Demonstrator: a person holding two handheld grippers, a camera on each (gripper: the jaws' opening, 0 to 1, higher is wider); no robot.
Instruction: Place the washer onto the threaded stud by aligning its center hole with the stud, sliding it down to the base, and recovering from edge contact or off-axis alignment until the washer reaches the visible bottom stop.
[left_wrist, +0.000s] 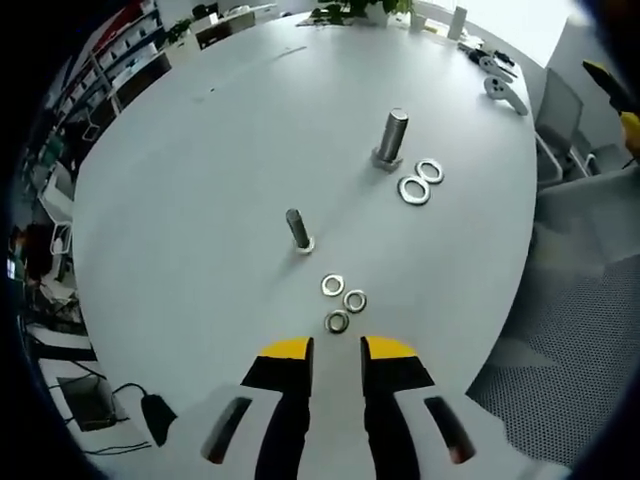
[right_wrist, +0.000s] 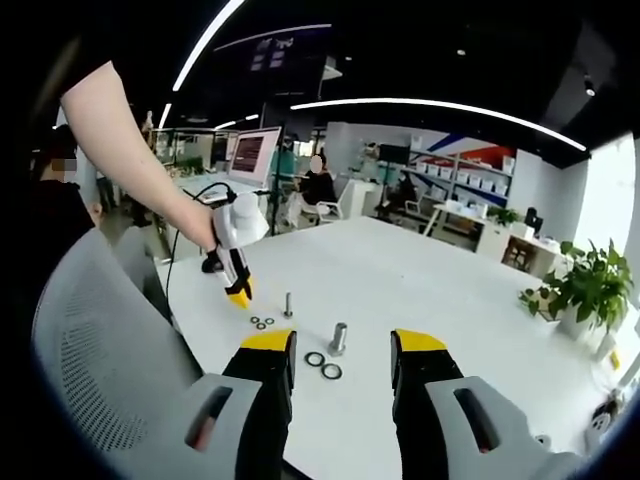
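Two threaded studs stand upright on the white table (left_wrist: 200, 160): a small one (left_wrist: 298, 229) near me and a thick one (left_wrist: 392, 139) farther off. Three small washers (left_wrist: 338, 300) lie flat just ahead of my left gripper (left_wrist: 337, 347), which is open and holds nothing. Two large washers (left_wrist: 421, 182) lie beside the thick stud. In the right gripper view my right gripper (right_wrist: 343, 342) is open and empty, above the table's near edge, with the thick stud (right_wrist: 339, 338) and large washers (right_wrist: 323, 365) between its jaws. The left gripper (right_wrist: 239, 296) hangs over the small washers (right_wrist: 261, 322), beside the small stud (right_wrist: 288, 304).
A grey mesh chair (right_wrist: 90, 330) stands at the table's edge, also seen as a mesh chair (left_wrist: 560, 330) in the left gripper view. Tools (left_wrist: 497, 78) lie at the table's far end. A potted plant (right_wrist: 590, 290) stands at right. People sit at desks (right_wrist: 310, 190) beyond.
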